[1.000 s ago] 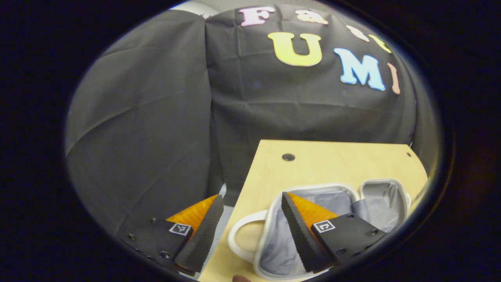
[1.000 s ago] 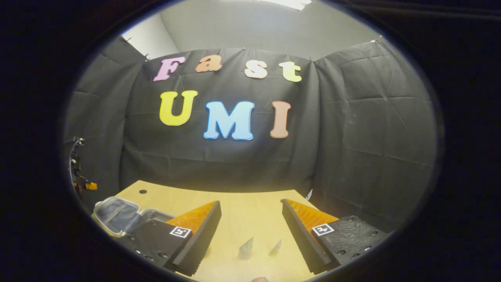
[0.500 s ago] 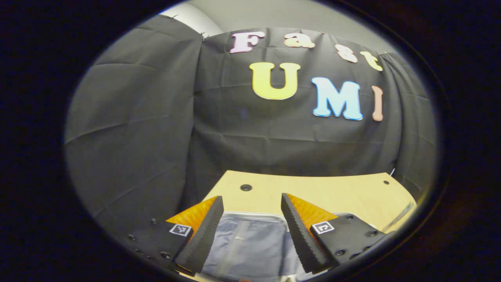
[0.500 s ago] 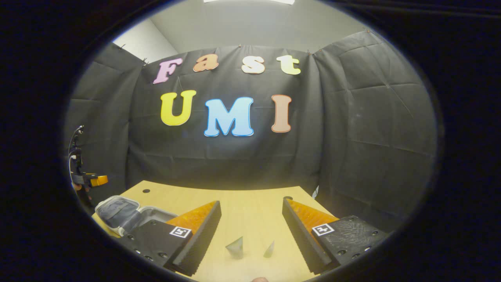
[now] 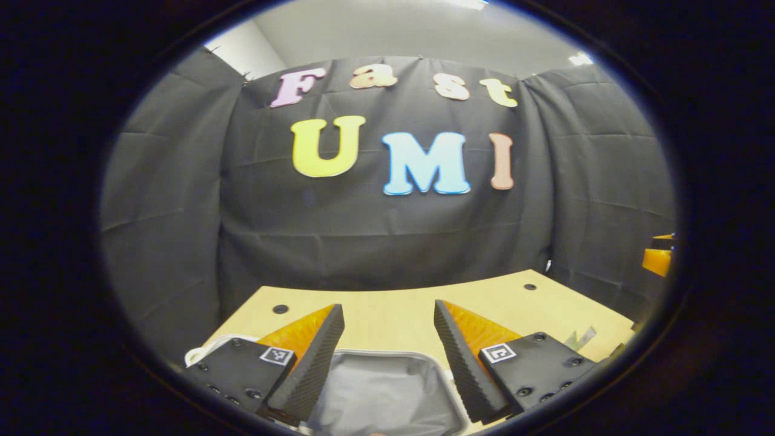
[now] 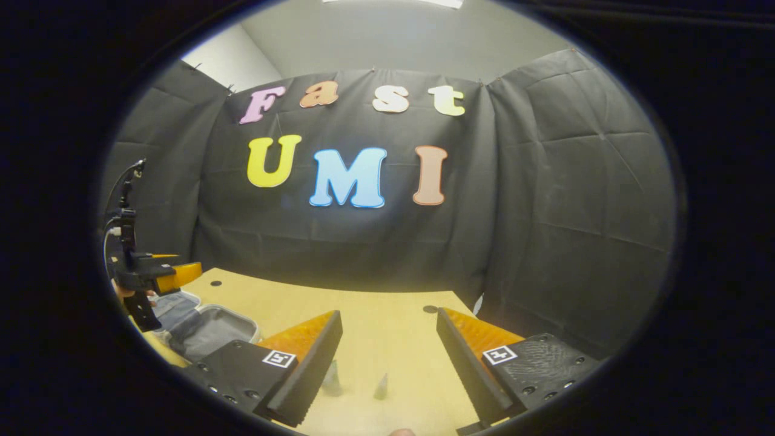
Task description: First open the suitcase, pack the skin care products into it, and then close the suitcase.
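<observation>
No readable text or numbers; small square black-and-white markers [image 5: 277, 355] sit on the gripper bodies, coded, not legible.

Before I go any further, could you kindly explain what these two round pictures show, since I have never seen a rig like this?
There is no robot here. A person holds a two-finger tool in each hand, and a small fisheye camera rides on each one, looking forward along its fingers.

The left gripper view shows the left tool at the bottom, fingers spread apart, holding nothing. Below and ahead of it lies the open suitcase with its grey lining, on a light wooden table.

The right gripper view shows the right tool, also open and empty. Between its fingers, two small skin care products stand on the table; they are too small to name more exactly. At that view's left edge you can see the suitcase and the left tool above it.

So the suitcase is open, and the products are not yet packed.
</observation>
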Available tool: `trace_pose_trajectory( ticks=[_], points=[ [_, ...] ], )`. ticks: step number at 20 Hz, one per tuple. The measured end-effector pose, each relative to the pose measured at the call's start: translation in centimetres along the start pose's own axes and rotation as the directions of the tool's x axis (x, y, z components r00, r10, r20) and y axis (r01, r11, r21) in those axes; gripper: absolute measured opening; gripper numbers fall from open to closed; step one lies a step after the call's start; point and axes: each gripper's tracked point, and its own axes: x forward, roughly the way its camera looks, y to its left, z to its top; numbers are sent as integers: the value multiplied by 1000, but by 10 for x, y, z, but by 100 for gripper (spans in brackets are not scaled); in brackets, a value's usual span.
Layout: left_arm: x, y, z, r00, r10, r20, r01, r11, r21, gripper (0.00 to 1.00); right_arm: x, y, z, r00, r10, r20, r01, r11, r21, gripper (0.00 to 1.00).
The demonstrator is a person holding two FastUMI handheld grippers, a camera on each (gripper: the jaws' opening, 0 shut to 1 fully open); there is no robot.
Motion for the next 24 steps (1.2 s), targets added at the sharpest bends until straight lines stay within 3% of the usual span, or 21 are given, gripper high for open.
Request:
trace_pose_trajectory(
  ticks=[7, 12, 19, 24],
  points=[
    [24, -144, -29, 988, -151, -11, 151, 988, -15, 96, 7, -28, -19, 999, 35, -36, -36, 999, -8, 95],
    [32, -219, -56, 975, -219, -23, 218, 975, -46, 96, 15, -36, -27, 996, 78, -47, -78, 997, 4, 95],
    [40, -287, -136, 958, -268, -102, 264, 963, -53, 96, 22, -43, -53, 986, 135, -97, -135, 991, -1, 95],
    [47, -297, -223, 940, -243, -241, 227, 969, -95, 97, 28, -48, -65, 981, 153, -118, -154, 988, -4, 95]
  ],
)
